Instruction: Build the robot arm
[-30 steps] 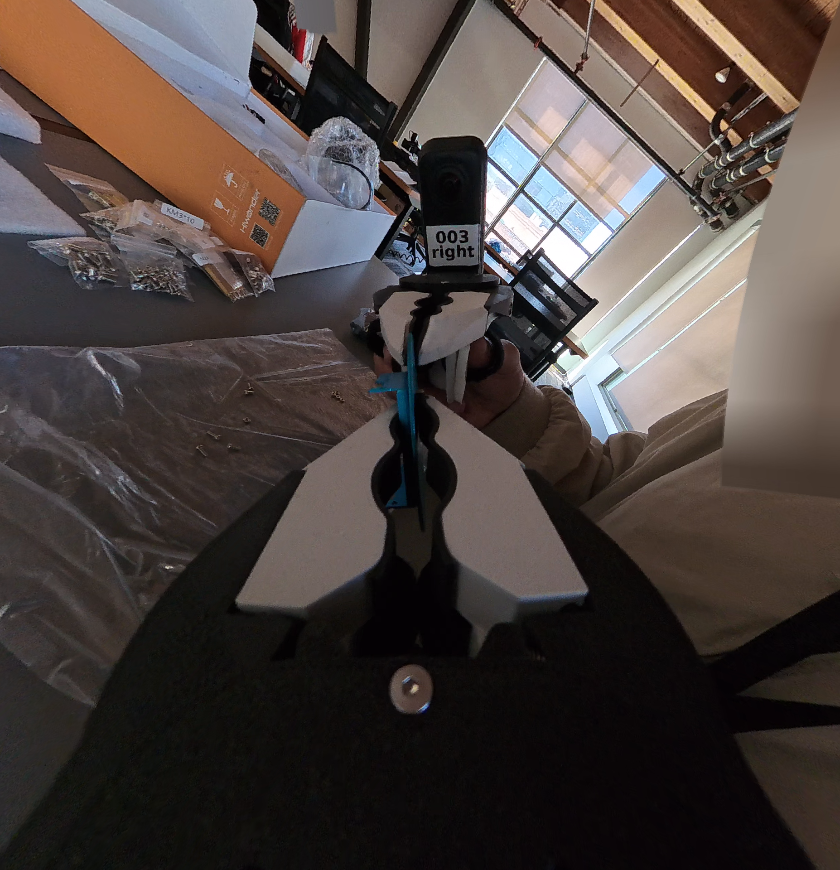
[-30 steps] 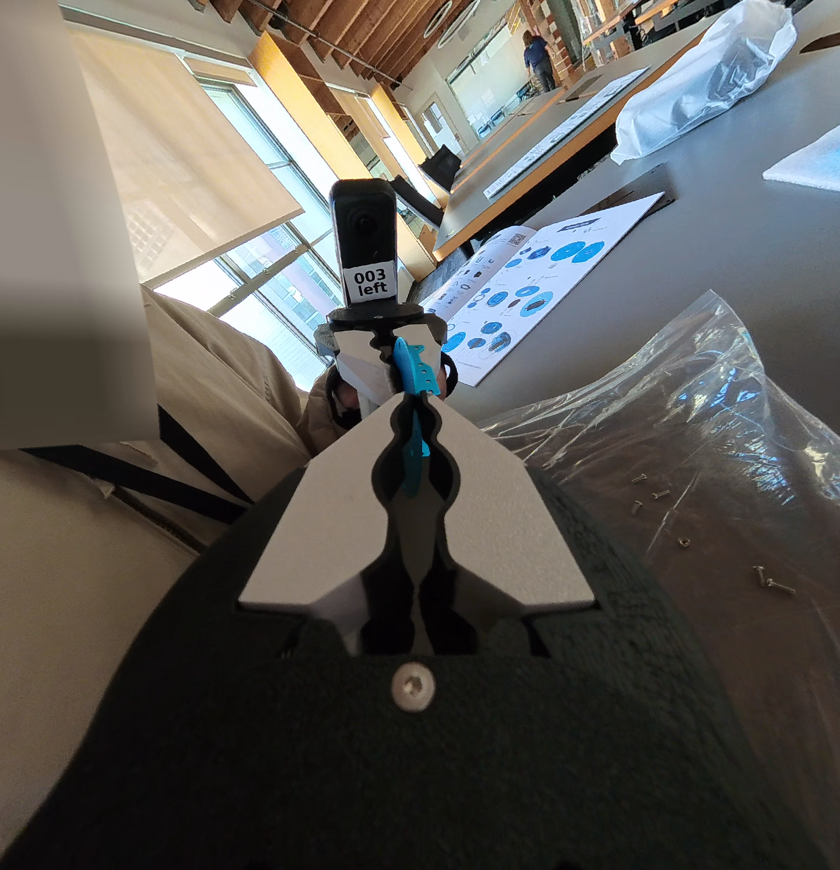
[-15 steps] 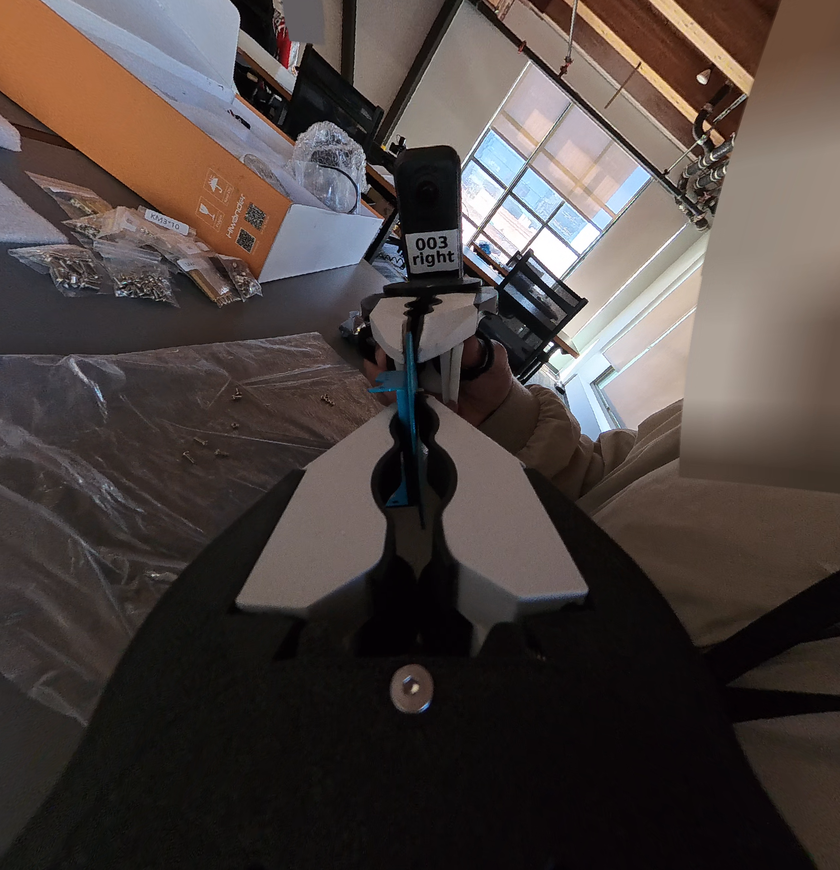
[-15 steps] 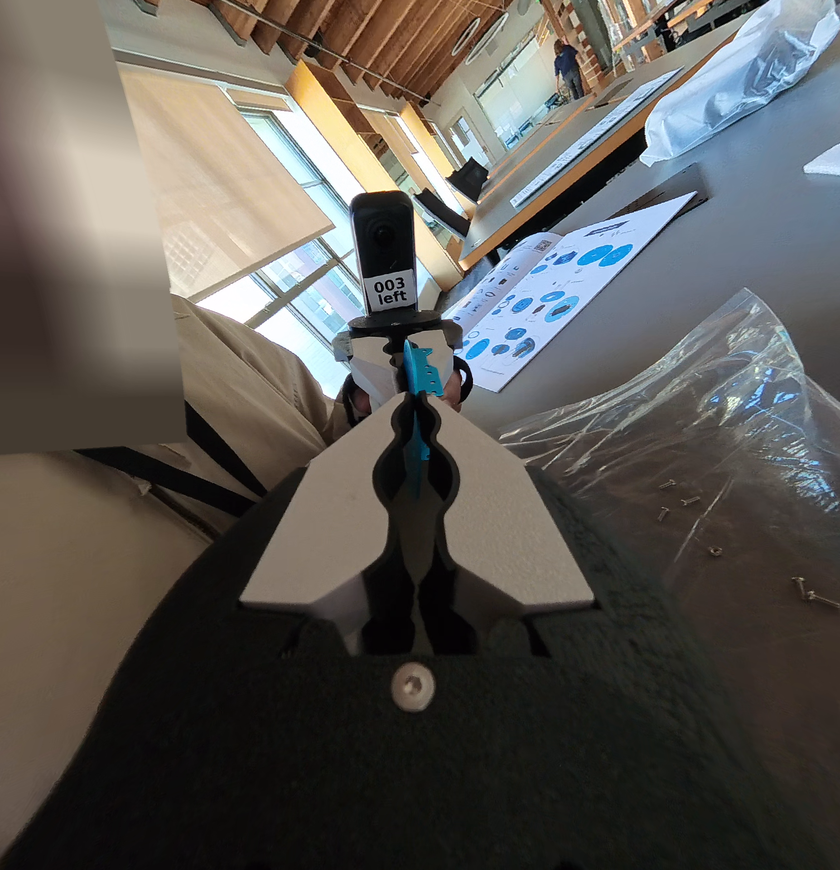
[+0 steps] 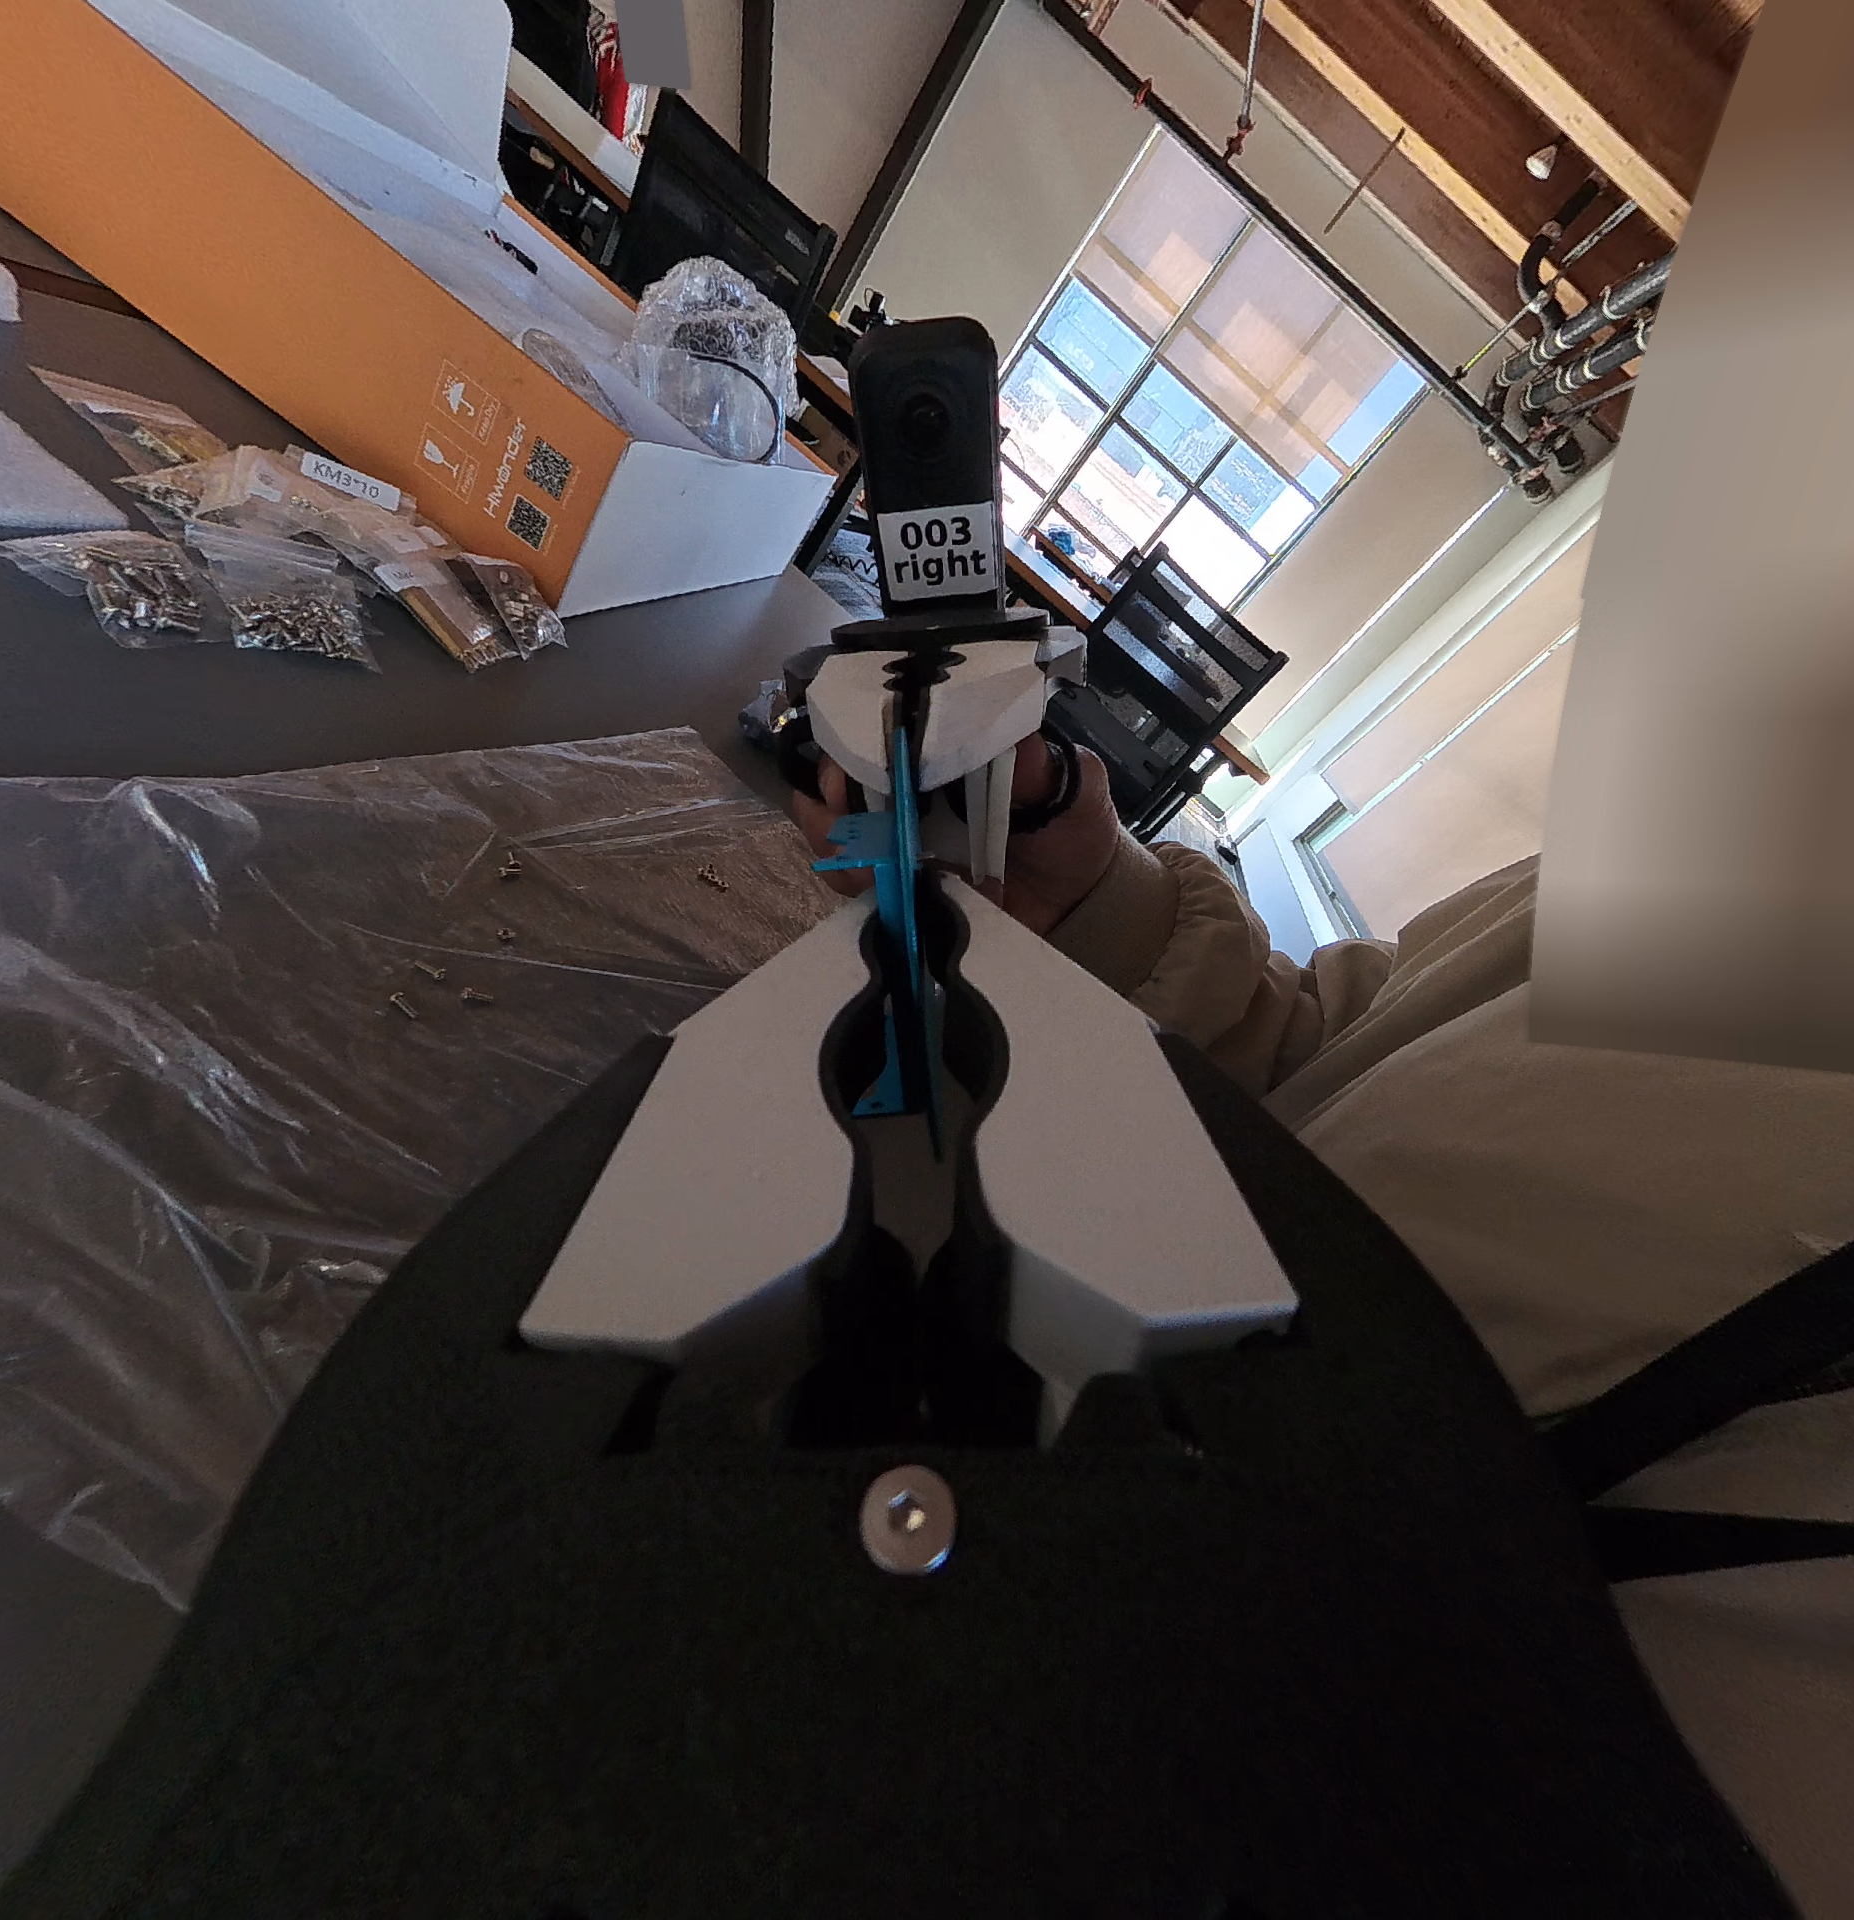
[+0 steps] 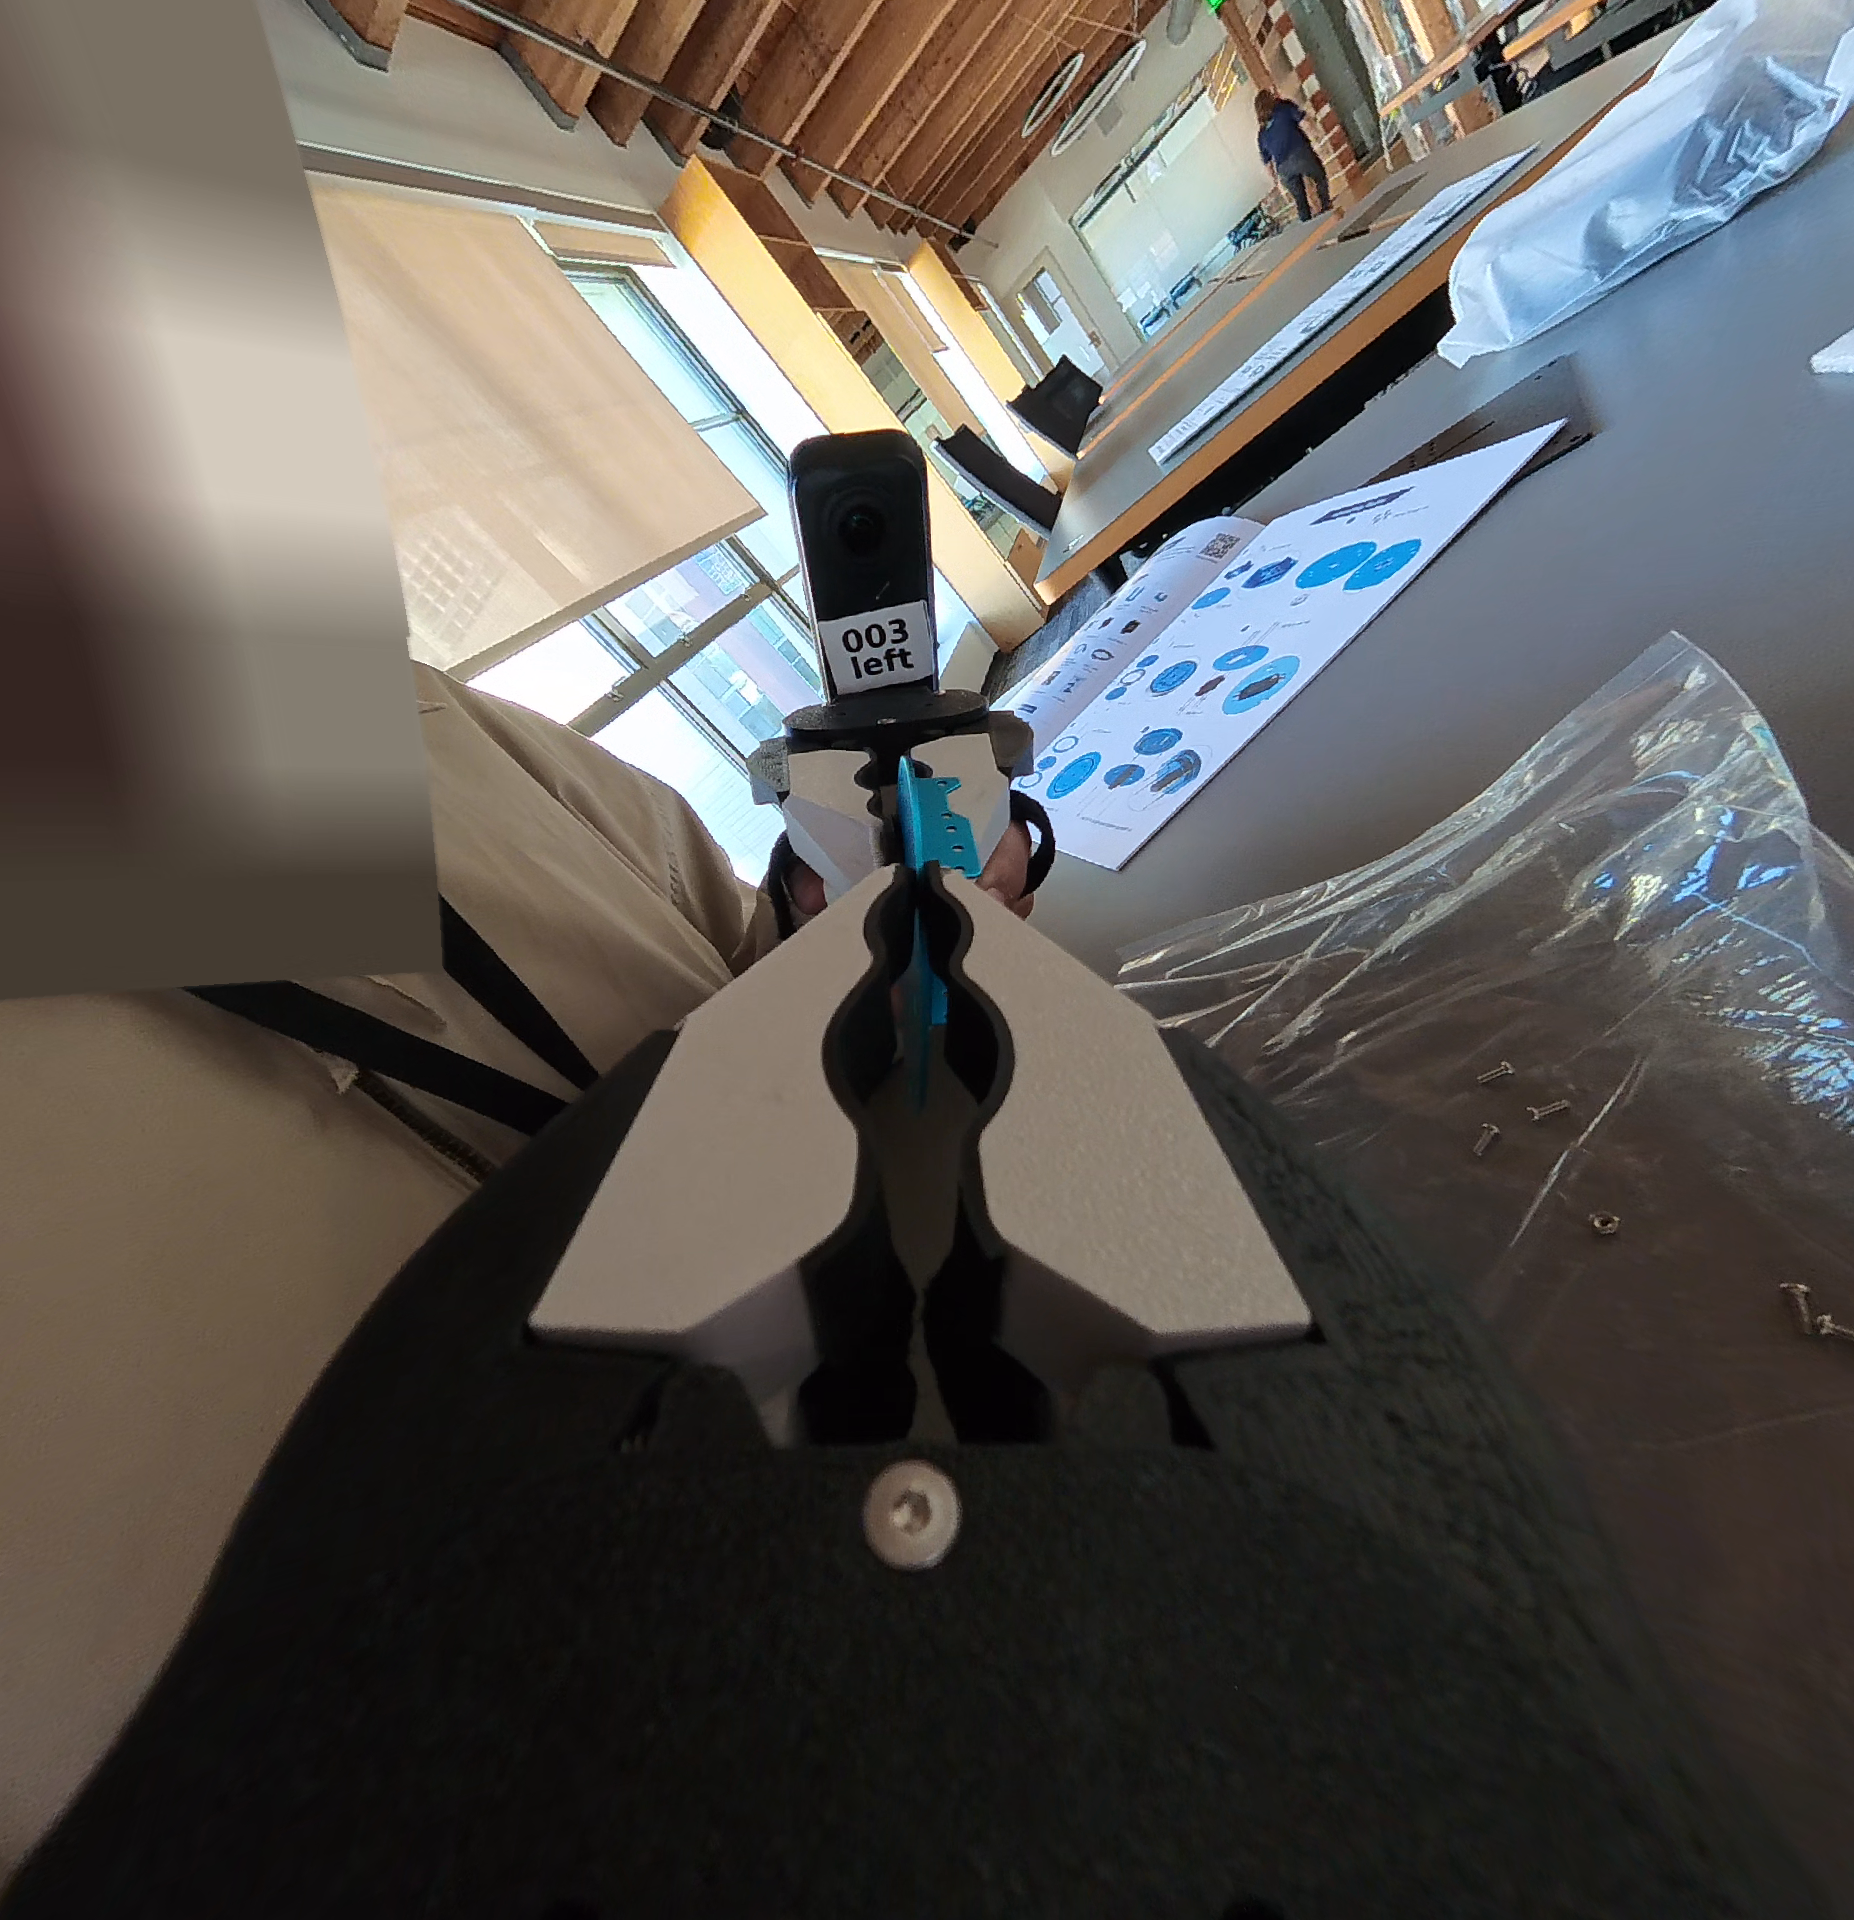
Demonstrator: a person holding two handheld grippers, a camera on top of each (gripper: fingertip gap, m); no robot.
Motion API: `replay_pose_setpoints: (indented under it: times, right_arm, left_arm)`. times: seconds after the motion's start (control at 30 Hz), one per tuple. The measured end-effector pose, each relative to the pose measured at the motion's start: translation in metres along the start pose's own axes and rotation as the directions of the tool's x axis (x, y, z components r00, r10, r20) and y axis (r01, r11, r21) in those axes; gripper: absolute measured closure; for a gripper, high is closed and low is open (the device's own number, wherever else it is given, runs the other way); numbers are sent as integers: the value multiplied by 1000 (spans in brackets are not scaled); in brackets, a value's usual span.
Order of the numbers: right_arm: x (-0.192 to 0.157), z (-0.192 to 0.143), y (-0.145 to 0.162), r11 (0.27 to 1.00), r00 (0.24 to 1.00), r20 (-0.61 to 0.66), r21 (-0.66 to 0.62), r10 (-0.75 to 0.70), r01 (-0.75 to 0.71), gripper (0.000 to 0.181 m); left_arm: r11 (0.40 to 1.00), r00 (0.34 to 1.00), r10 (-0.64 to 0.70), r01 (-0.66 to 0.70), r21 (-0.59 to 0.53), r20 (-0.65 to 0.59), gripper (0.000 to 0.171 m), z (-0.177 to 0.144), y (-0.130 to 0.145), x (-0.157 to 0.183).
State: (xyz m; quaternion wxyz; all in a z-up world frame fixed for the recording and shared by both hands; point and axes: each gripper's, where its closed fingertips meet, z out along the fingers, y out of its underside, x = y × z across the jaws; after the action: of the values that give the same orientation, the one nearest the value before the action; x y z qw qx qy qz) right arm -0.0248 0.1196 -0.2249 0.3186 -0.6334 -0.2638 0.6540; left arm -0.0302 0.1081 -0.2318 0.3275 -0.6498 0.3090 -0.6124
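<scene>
A thin blue metal bracket (image 5: 905, 831) with a small perforated flange is held edge-on between both grippers, above a table. My left gripper (image 5: 910, 899) is shut on its near end. The right gripper (image 5: 907, 727) faces it, shut on the far end, with a hand in a beige sleeve (image 5: 1068, 842) behind it. In the right wrist view my right gripper (image 6: 915, 883) is shut on the same bracket (image 6: 931, 831), and the left gripper (image 6: 892, 805) faces it close by. The bracket's middle is hidden inside the jaws.
A crumpled clear plastic sheet (image 5: 227, 987) with loose screws (image 5: 424, 987) lies on the dark table; it also shows in the right wrist view (image 6: 1525, 987). Bags of screws (image 5: 279, 613) and an orange and white box (image 5: 279, 270) lie beyond. An illustrated sheet (image 6: 1266, 644) lies on the table. Both grippers' tips are close together, under 4 cm apart.
Both grippers stay shut on the blue bracket. The pair has turned slightly together, so the background has shifted a little in both views.
</scene>
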Motion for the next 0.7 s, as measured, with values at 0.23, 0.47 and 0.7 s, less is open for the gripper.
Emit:
replay_pose_setpoints:
  times: [0.23, 0.47, 0.7]
  right_arm:
    - [0, 0, 0, 1000, 1000, -1, 0, 0, 0, 181]
    - [1, -1, 2, 1000, 1000, -7, -8, -4, 4, 181]
    - [-1, 0, 1, 1000, 1000, -7, -12, -19, 18, 181]
  left_arm:
    - [1000, 1000, -8, 8, 1, -5, 170, 0, 0, 0]
    - [1000, 1000, -7, 7, -4, 1, 170, 0, 1, -1]
    - [1000, 1000, -1, 1, -2, -2, 170, -1, 0, 1]
